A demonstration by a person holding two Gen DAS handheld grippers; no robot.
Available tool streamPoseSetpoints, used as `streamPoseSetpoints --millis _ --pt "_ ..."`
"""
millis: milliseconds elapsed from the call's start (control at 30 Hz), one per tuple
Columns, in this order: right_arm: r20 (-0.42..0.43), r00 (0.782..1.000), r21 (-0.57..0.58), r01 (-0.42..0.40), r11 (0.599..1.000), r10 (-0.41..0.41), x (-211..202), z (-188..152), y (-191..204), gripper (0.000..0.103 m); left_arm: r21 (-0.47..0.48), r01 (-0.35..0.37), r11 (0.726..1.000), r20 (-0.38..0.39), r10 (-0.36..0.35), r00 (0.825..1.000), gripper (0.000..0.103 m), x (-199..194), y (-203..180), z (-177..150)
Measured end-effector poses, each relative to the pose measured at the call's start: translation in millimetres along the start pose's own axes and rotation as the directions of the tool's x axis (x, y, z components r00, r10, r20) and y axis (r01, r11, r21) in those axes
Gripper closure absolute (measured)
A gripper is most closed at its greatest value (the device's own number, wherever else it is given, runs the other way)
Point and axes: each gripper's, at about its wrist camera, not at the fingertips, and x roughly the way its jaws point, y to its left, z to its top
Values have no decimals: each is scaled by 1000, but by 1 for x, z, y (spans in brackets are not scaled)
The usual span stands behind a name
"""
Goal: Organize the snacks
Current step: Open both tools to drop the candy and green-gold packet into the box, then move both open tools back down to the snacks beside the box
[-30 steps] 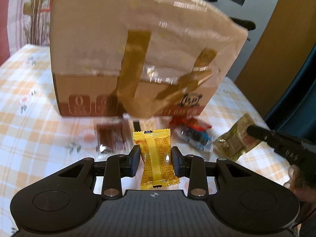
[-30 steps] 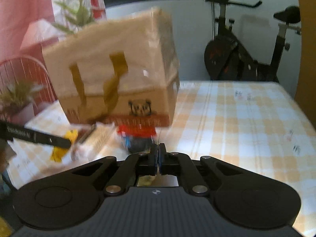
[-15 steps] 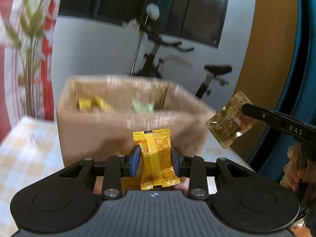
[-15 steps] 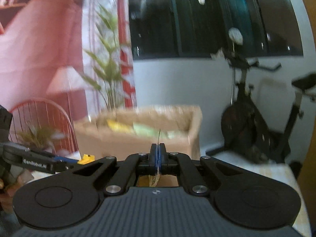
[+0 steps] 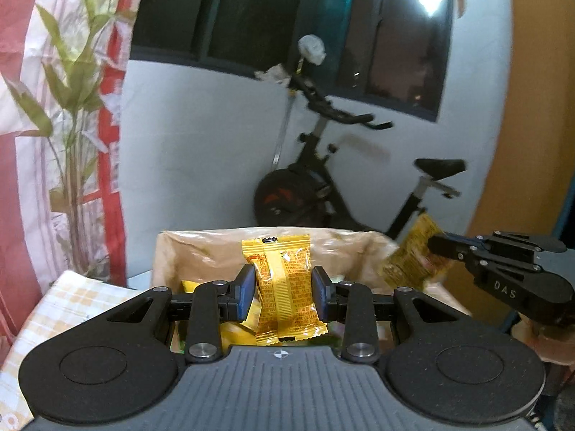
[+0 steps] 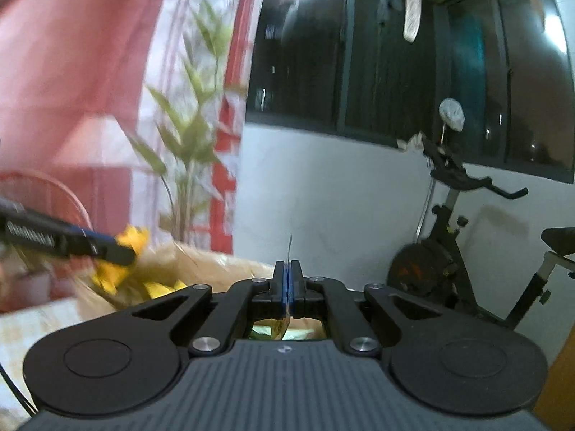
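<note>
Above open cardboard box, 12 o'clock: left gripper clamps yellow packet; right gripper pinches golden sachet (neither dropped yet); several snacks already inside.

Showing matte black on both grippers: ribbed grey-black housing, two round discs, silver screws at the linkage arms, a small crosshair mark at centre. Wearing blue pads on the fingers. Bearing white "DAS" lettering on the right gripper, blurred white lettering on the left gripper.
</note>
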Motion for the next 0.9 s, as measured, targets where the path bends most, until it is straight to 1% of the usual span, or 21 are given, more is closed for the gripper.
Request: streamPoseSetpoints --millis 67,167,367,400,433,500,533,567,600,667,700,733,767,900 --pt "-51 999 -17 14 1000 -15 24 -4 0 102 7 -24 1000 -28 25 999 67 10 6 0" --pt "-113 993 -11 29 1000 -30 48 -14 -1 102 26 -54 998 -58 56 997 67 24 11 -1" --pt "-189 981 7 49 999 -47 66 -28 -5 101 37 -71 997 -98 74 992 67 33 18 -3" --pt "-205 978 12 53 999 -49 67 -30 -6 100 36 -68 997 -102 71 992 64 34 20 -4" --pt "-214 975 19 57 998 -51 67 -31 -6 100 34 -63 997 -105 66 992 57 34 22 -4" --pt "-222 974 29 55 998 -47 63 -33 -8 95 31 -63 998 -107 66 992 48 32 23 -5" --pt "-227 972 27 65 998 -57 61 -33 -8 86 27 -67 997 -107 70 992 46 28 24 -4" --pt "-231 971 27 74 997 -66 59 -34 -8 80 26 -66 997 -109 69 992 46 28 25 -4" --pt "-233 970 32 76 997 -66 56 -33 -8 80 24 -62 998 -110 65 992 46 25 25 -4" --pt "-233 971 57 75 996 -60 50 -32 -10 79 28 -58 998 -110 61 992 41 19 26 -3" --pt "-233 971 69 76 995 -58 45 -32 -11 77 36 -60 998 -104 63 993 38 15 26 -3" --pt "-232 971 75 77 994 -58 42 -32 -11 72 44 -64 997 -96 68 993 36 10 26 -4" --pt "-230 971 78 79 994 -59 38 -31 -10 67 50 -66 997 -91 71 993 35 7 26 -3" --pt "-225 970 87 109 990 -87 23 -34 -4 63 55 -59 997 -78 63 995 35 -11 23 -4"
